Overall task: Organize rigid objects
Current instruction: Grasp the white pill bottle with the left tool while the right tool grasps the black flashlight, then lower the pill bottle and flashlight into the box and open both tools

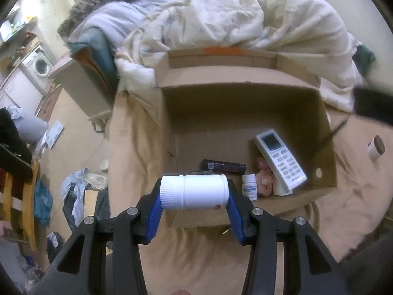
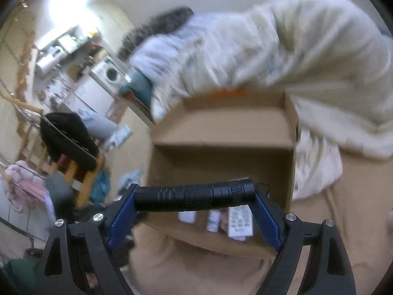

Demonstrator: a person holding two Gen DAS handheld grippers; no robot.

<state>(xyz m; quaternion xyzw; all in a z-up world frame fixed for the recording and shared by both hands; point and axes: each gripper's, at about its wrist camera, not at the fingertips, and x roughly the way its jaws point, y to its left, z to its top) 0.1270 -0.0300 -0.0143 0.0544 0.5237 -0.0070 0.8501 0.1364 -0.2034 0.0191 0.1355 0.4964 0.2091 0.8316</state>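
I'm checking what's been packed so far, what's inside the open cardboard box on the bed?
Inside the brown cardboard box: a white remote control, a black tube, a small white pill bottle and a pink item. The held white jar covers part of the floor.

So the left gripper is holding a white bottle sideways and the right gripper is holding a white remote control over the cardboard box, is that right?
Not quite. The right gripper holds a black flashlight, as the right wrist view shows. The white remote control already lies inside the cardboard box. The left gripper does hold the white bottle sideways.
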